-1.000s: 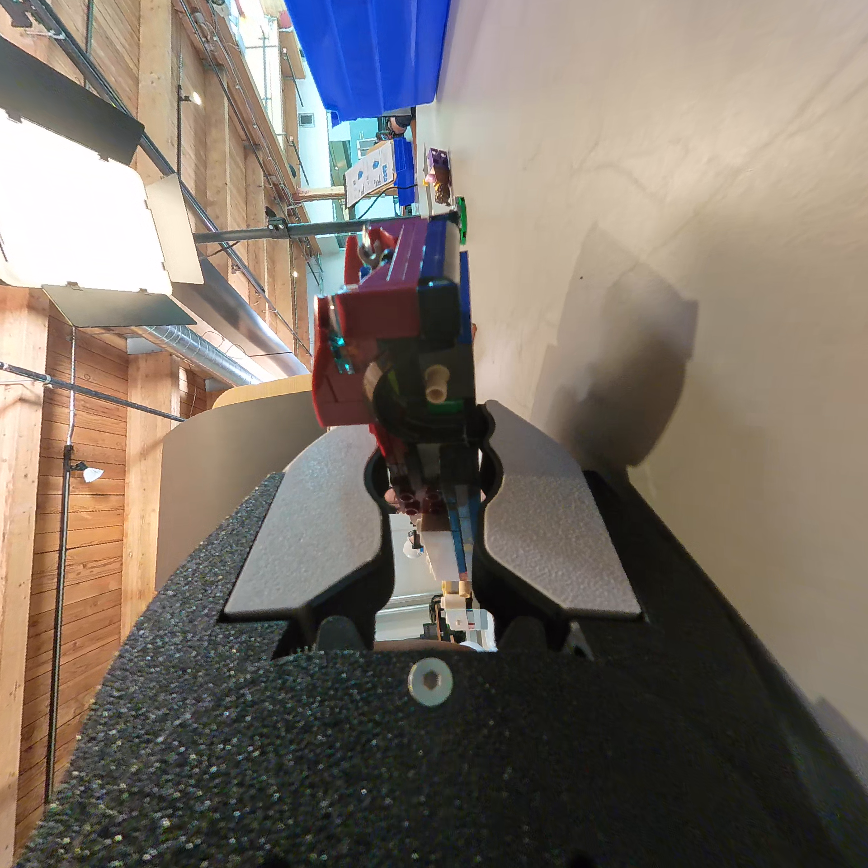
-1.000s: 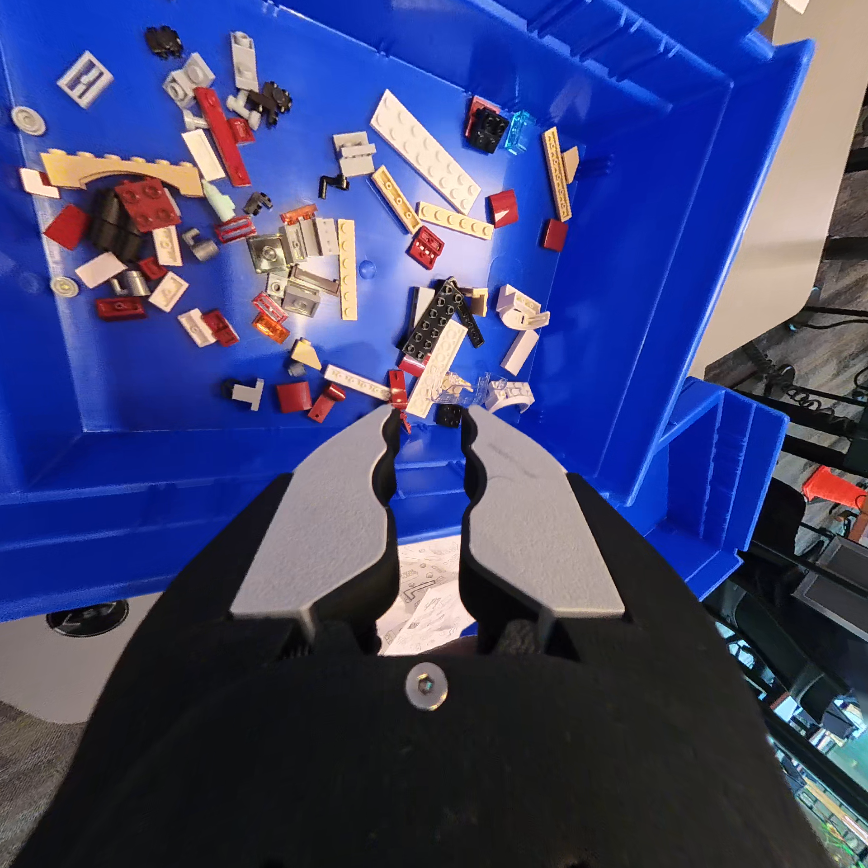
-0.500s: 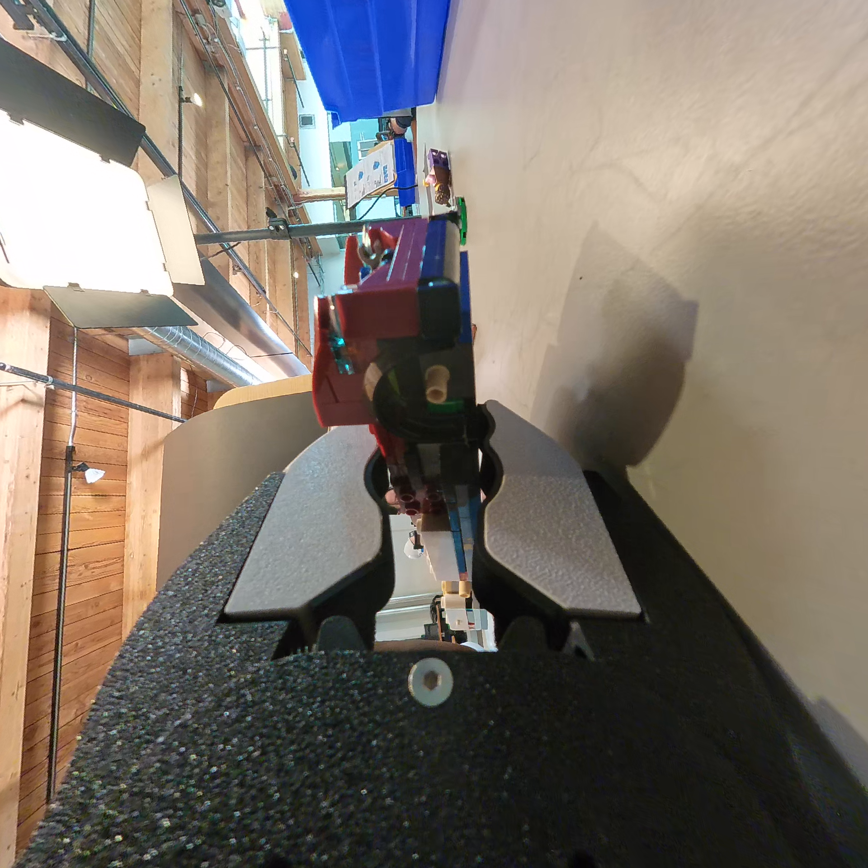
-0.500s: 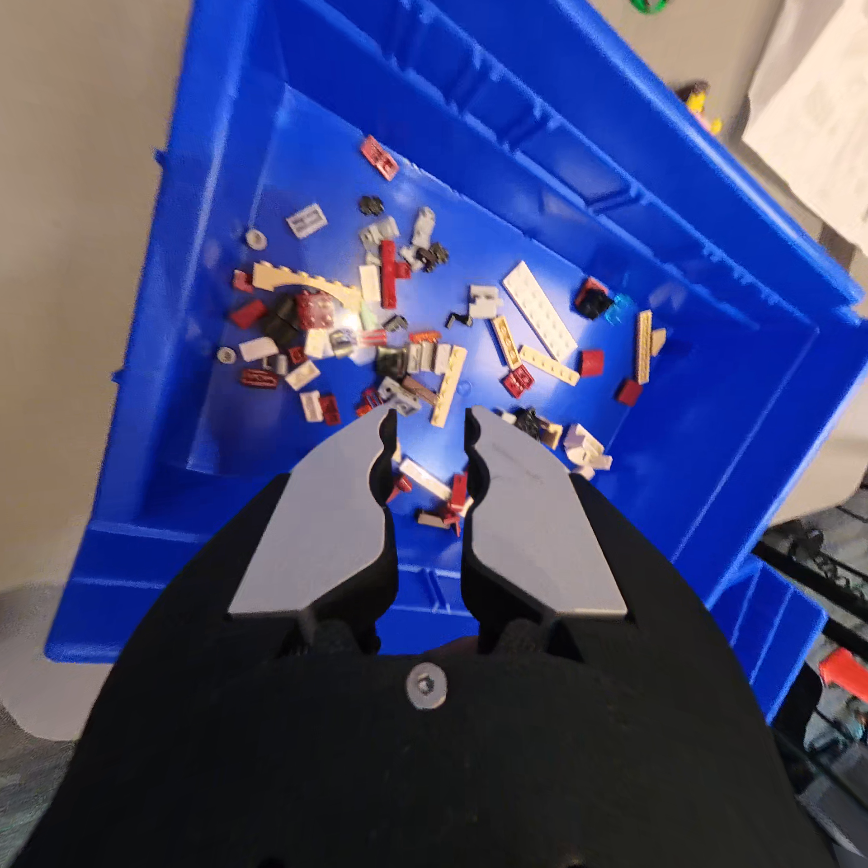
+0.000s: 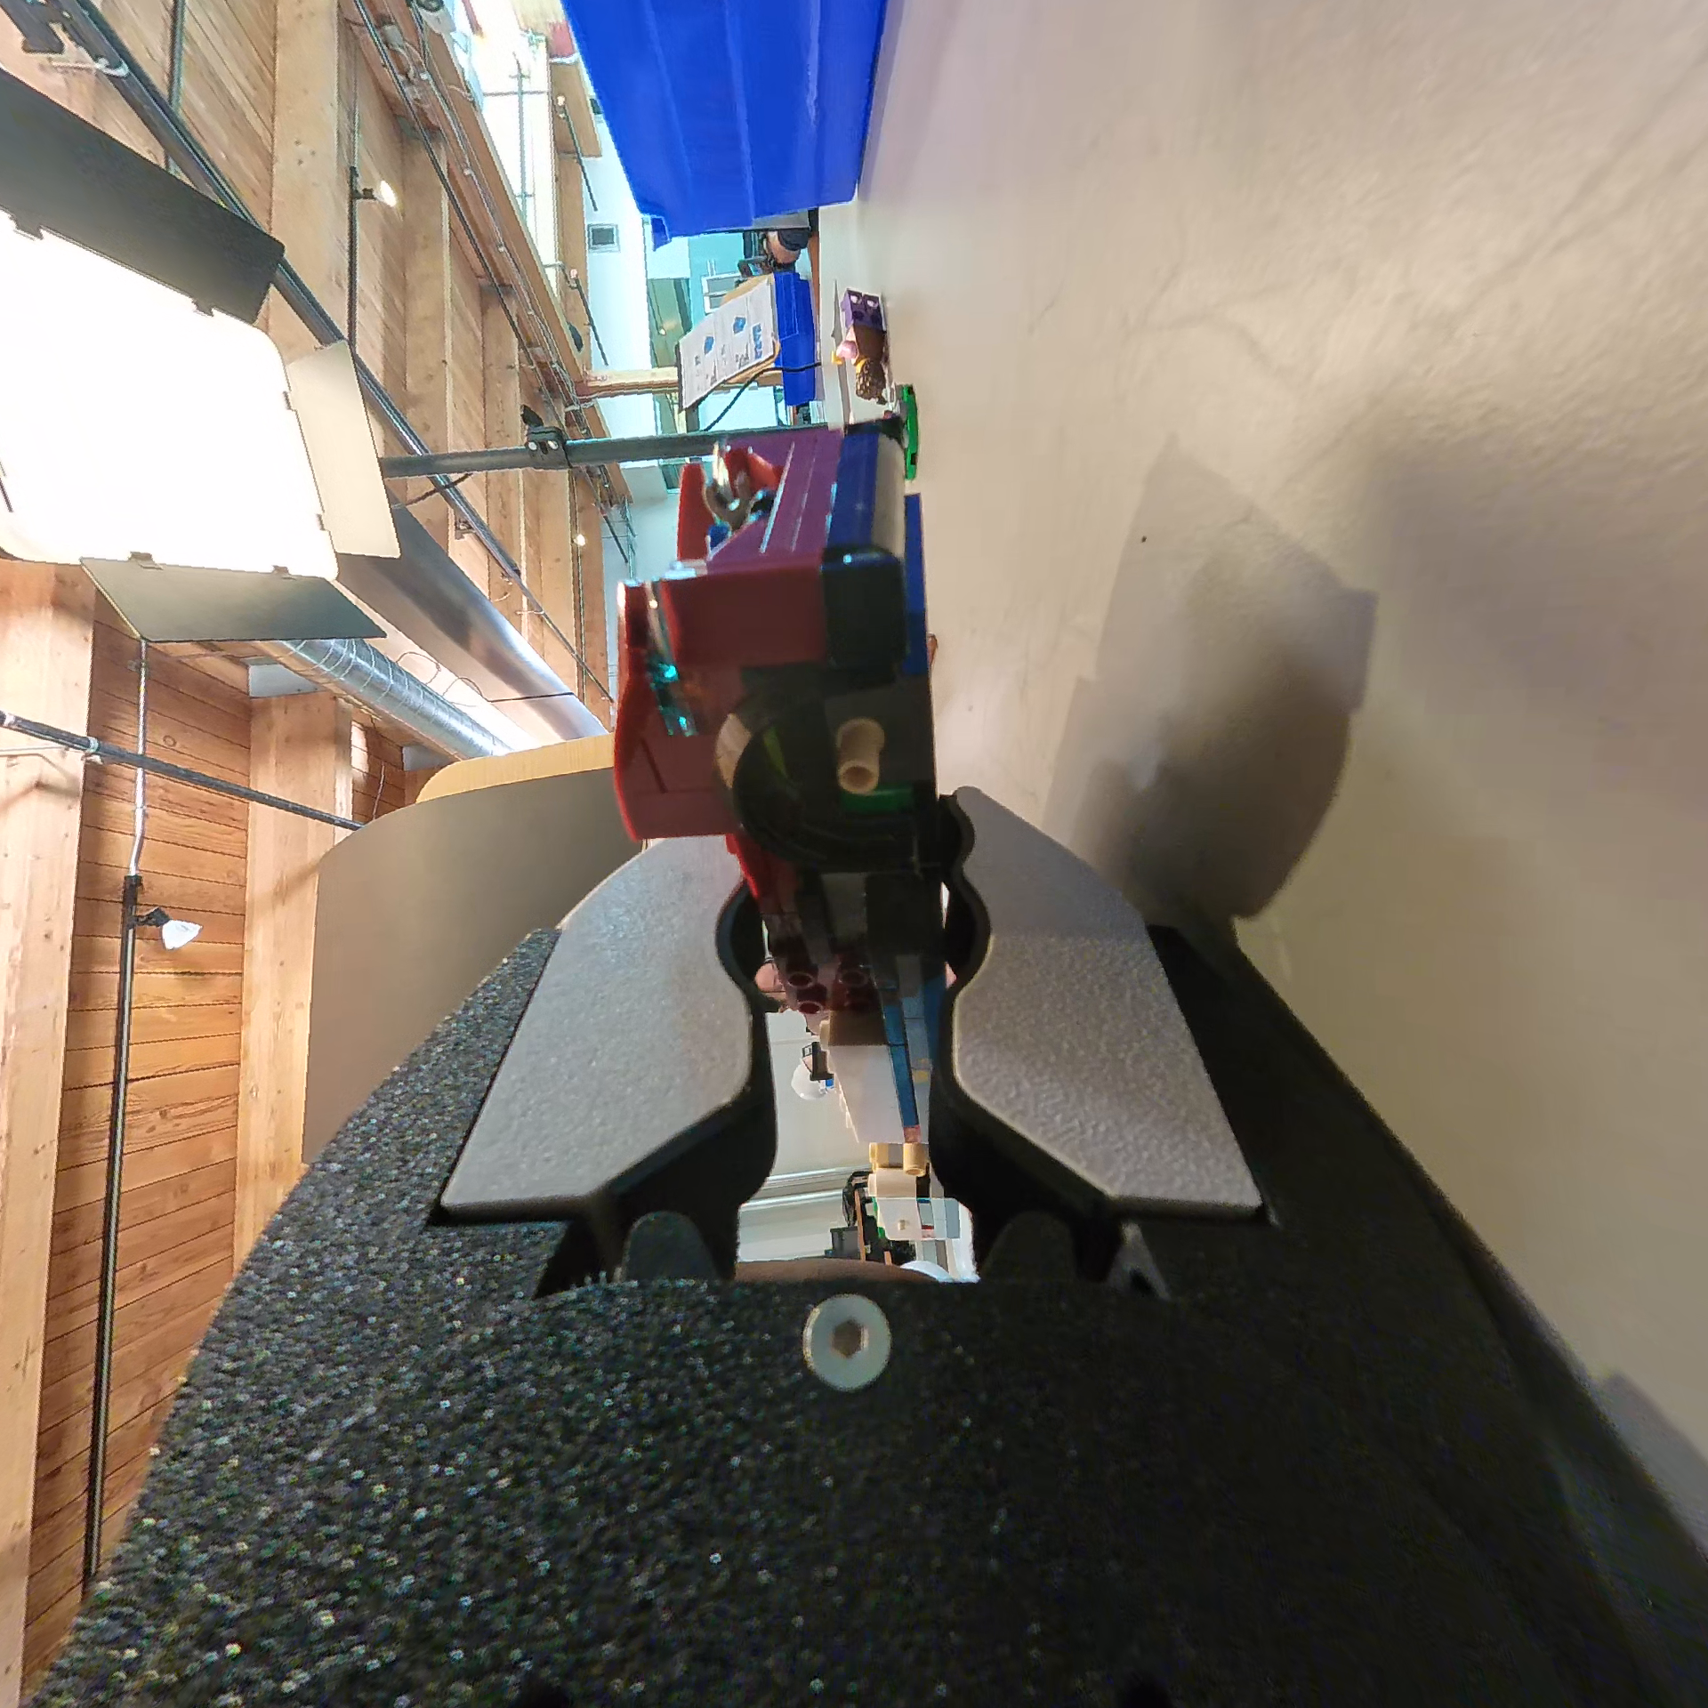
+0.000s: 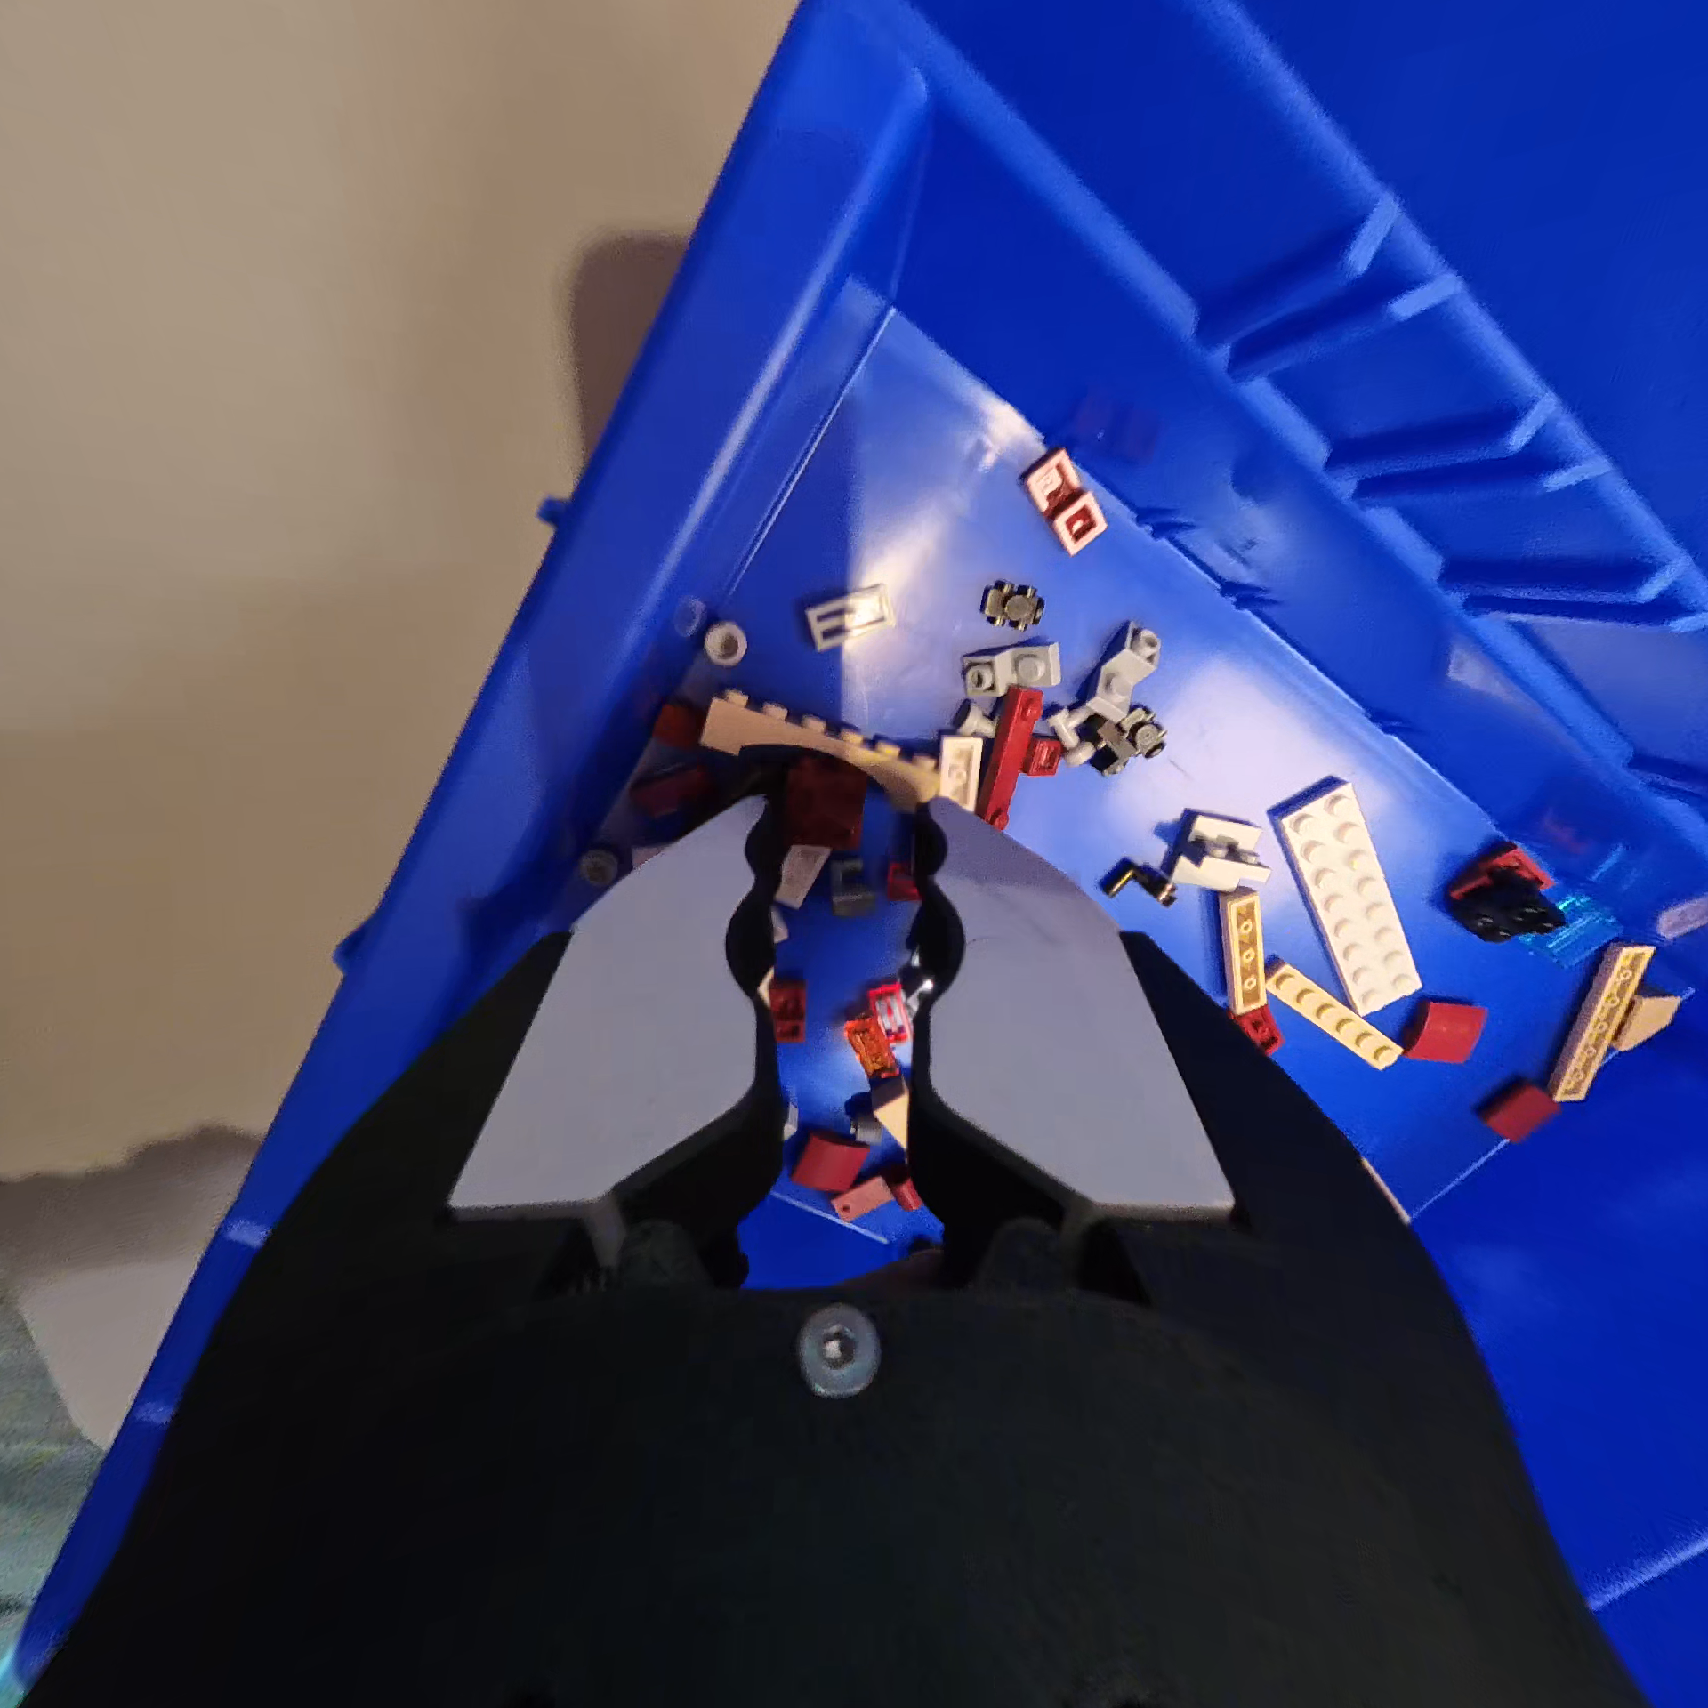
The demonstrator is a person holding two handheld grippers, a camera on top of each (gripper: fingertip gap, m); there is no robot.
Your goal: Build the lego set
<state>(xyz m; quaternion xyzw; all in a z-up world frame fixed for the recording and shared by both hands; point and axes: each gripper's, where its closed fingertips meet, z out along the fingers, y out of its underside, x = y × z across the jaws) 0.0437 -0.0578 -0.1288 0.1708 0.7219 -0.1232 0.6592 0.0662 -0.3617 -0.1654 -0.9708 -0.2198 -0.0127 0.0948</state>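
My left gripper (image 5: pixel 846 832) is shut on a toy-brick model (image 5: pixel 786 665) of dark red, black, blue and purple bricks, with a tan peg sticking out. It holds the model sideways next to the beige table surface (image 5: pixel 1294 370). My right gripper (image 6: pixel 843 813) is open and empty, its jaws apart over the inside of a blue bin (image 6: pixel 832 323). Its fingertips hang above a dark red brick (image 6: pixel 823 799) and the end of a tan arch piece (image 6: pixel 813 735). Several loose bricks lie on the bin floor, among them a white plate (image 6: pixel 1345 892) and a red bar (image 6: pixel 1012 753).
A blue bin (image 5: pixel 739 102) stands far off along the table in the left wrist view, with small brick pieces (image 5: pixel 864 347) and a green part (image 5: pixel 910 430) beyond the model. Wooden walls and a bright light panel (image 5: pixel 139 416) fill the left side. Across from one pair of fingers to the other is roughly 30 centimeters. From my right tips it is roughly 10 centimeters to the white plate (image 6: pixel 1345 892); from my left, 30 centimeters.
My right gripper has moved in over the bin's left part and dropped closer to the bricks, its jaws a little wider than a second ago. The left gripper and its model have stayed still.
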